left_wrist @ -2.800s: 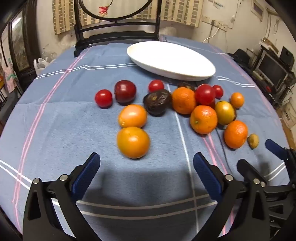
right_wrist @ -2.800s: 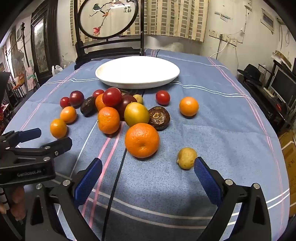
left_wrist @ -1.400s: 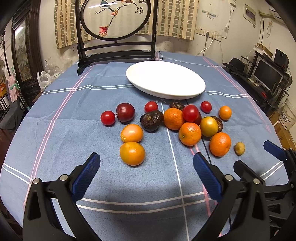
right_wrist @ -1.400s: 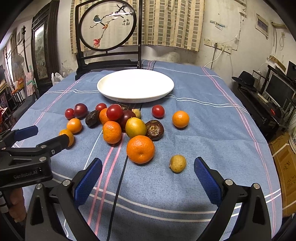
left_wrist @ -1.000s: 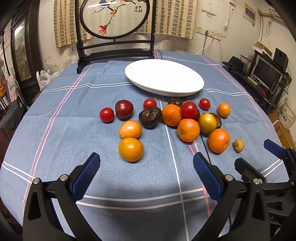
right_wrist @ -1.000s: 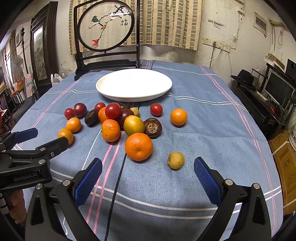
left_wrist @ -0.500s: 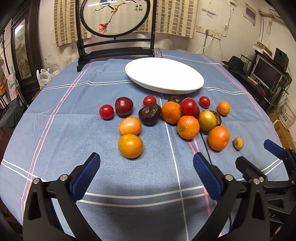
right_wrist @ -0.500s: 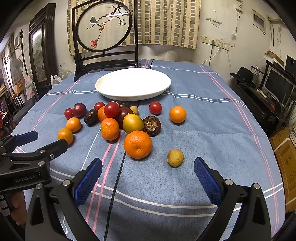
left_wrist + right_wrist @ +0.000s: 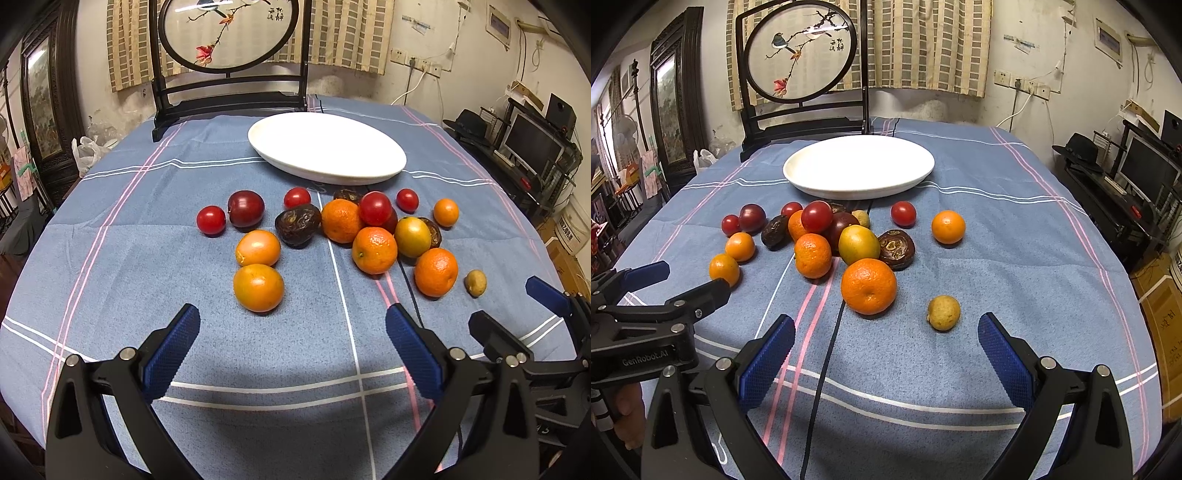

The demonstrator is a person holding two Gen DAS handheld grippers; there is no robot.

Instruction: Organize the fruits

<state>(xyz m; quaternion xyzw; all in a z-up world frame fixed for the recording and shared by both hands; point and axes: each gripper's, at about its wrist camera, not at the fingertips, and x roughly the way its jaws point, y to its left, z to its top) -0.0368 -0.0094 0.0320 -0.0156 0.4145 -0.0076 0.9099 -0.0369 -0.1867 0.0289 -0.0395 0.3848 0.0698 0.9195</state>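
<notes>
Several fruits lie loose on a blue striped tablecloth in front of an empty white plate (image 9: 327,151) (image 9: 858,168): oranges, red tomatoes, dark plums and wrinkled dark fruits. In the left wrist view my left gripper (image 9: 291,343) is open and empty, just short of the nearest orange fruit (image 9: 258,287). In the right wrist view my right gripper (image 9: 886,350) is open and empty, near a large orange (image 9: 868,286) and a small yellow fruit (image 9: 943,312). Each gripper shows at the edge of the other's view.
A dark wooden stand with a round painted screen (image 9: 799,51) stands at the table's far edge behind the plate. A thin black cable (image 9: 827,339) runs across the cloth toward the fruit pile. Shelves with a monitor (image 9: 532,142) stand to the right of the table.
Both grippers have pulled back and risen a little from the fruits, so the pile looks smaller and farther. Both stay open and empty; no fruit has moved.
</notes>
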